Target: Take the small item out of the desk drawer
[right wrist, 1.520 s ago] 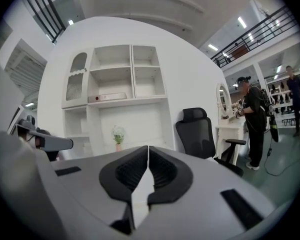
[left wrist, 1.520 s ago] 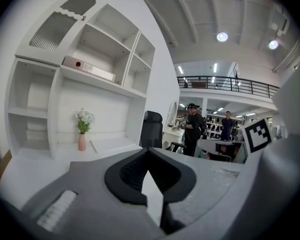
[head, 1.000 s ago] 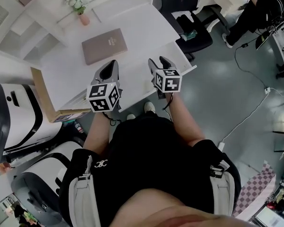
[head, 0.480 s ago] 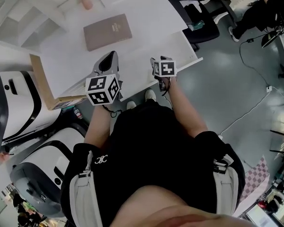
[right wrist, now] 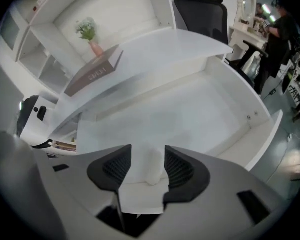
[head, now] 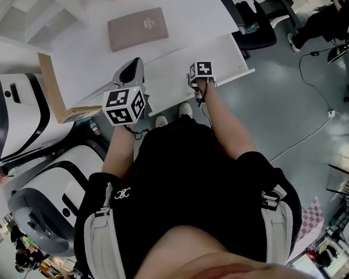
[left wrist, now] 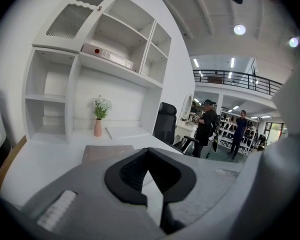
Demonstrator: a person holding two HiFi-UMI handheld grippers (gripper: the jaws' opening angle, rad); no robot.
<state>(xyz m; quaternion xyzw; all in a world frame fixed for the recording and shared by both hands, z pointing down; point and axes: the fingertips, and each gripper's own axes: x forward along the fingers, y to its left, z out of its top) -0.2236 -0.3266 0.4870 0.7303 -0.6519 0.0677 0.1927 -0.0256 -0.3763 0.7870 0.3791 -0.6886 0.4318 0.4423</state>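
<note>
Two grippers in play | left gripper [left wrist: 147, 181]: jaws almost together, empty, above desk top [left wrist: 40, 169] | right gripper [right wrist: 149, 176]: jaws apart, straddling small white item [right wrist: 151, 159] in open drawer [right wrist: 260, 129], pads not yet touching | step: grasp | next: close gently, lift clear.

The person wears a black short-sleeved top [head: 186, 179] with a small white looped mark on its left chest. Pale grey shoulder straps [head: 99, 237] with dark buckles lie over the top on both sides, and white shoes [head: 161, 121] show just past the top's far edge. Beyond the top's sleeves, the left gripper [head: 136, 65] and right gripper [right wrist: 146, 166] are smooth grey shells with black ribbed pads [right wrist: 179, 166]. Each carries a white cube [head: 125, 105] printed with black square markers and trails a thin black cord [head: 138, 135] at the wrist.
</note>
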